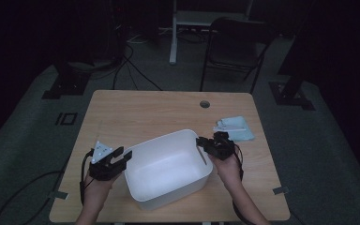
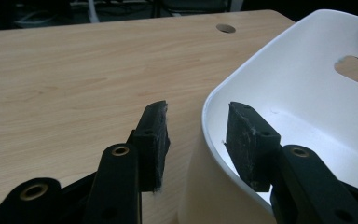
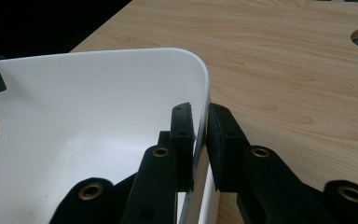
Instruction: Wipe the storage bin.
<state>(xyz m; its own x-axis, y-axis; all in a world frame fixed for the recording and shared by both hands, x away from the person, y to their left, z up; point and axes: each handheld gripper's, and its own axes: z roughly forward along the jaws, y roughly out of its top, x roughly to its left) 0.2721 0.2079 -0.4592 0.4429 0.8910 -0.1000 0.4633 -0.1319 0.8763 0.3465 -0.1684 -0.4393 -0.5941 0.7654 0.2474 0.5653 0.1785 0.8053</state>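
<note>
A white plastic bin (image 1: 159, 138) stands empty on the wooden table (image 1: 145, 112), near its front edge. My left gripper (image 1: 125, 154) is at the bin's left rim. In the left gripper view its jaws (image 2: 198, 116) straddle the bin's wall (image 2: 298, 84), one pad outside and one inside, with a clear gap on the outer side. My right gripper (image 1: 201, 142) is at the bin's right rim. In the right gripper view its jaws (image 3: 200, 112) are shut on the thin wall of the bin (image 3: 98, 102), one pad on each side.
A pale blue and white folded item (image 1: 234, 129) lies on the table to the right of the bin. A round cable hole (image 1: 205, 104) sits near the table's far edge. A dark chair (image 1: 234, 42) stands behind the table.
</note>
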